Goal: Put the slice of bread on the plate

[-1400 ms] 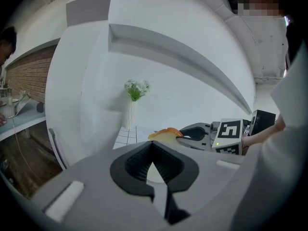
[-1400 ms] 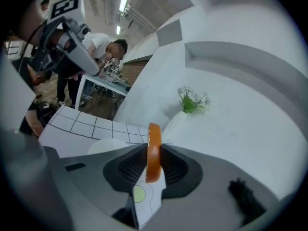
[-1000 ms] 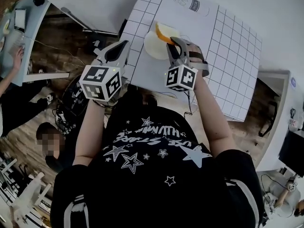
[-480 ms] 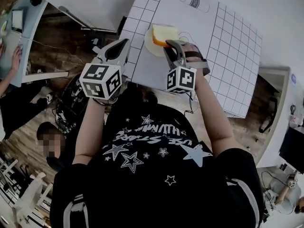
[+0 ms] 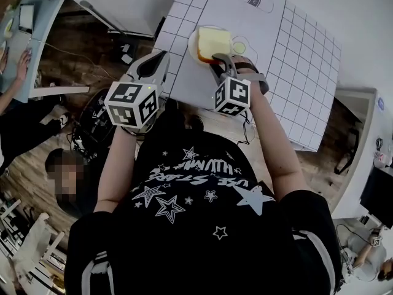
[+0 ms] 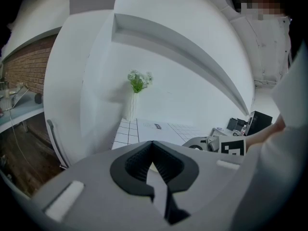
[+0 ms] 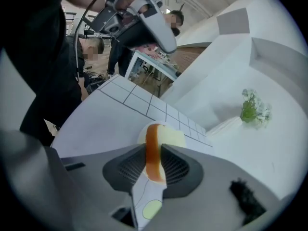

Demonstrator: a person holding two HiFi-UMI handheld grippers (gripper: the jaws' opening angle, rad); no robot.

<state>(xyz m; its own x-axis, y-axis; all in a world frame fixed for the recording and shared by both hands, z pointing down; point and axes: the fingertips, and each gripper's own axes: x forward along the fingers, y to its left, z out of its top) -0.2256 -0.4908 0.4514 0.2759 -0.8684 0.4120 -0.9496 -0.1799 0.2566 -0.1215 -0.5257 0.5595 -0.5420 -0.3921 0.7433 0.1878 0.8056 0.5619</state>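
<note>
In the head view both forearms reach forward from the body. The left gripper point(image 5: 151, 71) is held off the worktop's point(image 5: 295, 72) left edge, above the floor, pointing gently downward with its marker cube toward the camera. The right gripper point(image 5: 220, 60) tips more steeply down over the worktop, its jaws at the near edge of the slice of bread point(image 5: 214, 40). The slice lies flat-side up over the white plate point(image 5: 194, 40), which sits close to the worktop's left edge. It is a pale yellow square with an orange-brown crust.

In the left gripper view the left gripper point(image 6: 153, 144) has its jaws closed tip to tip with nothing between them. It points toward a vase of flowers point(image 6: 138, 81) at the far wall.

In the right gripper view the right gripper point(image 7: 154, 150) has its jaws opening, with the slice of bread point(image 7: 154, 137) between them. The crust runs up as a brown band against both pads, with pale crumb to its right. The plate point(image 7: 141, 135) shows as a pale rim just behind the slice.
</note>
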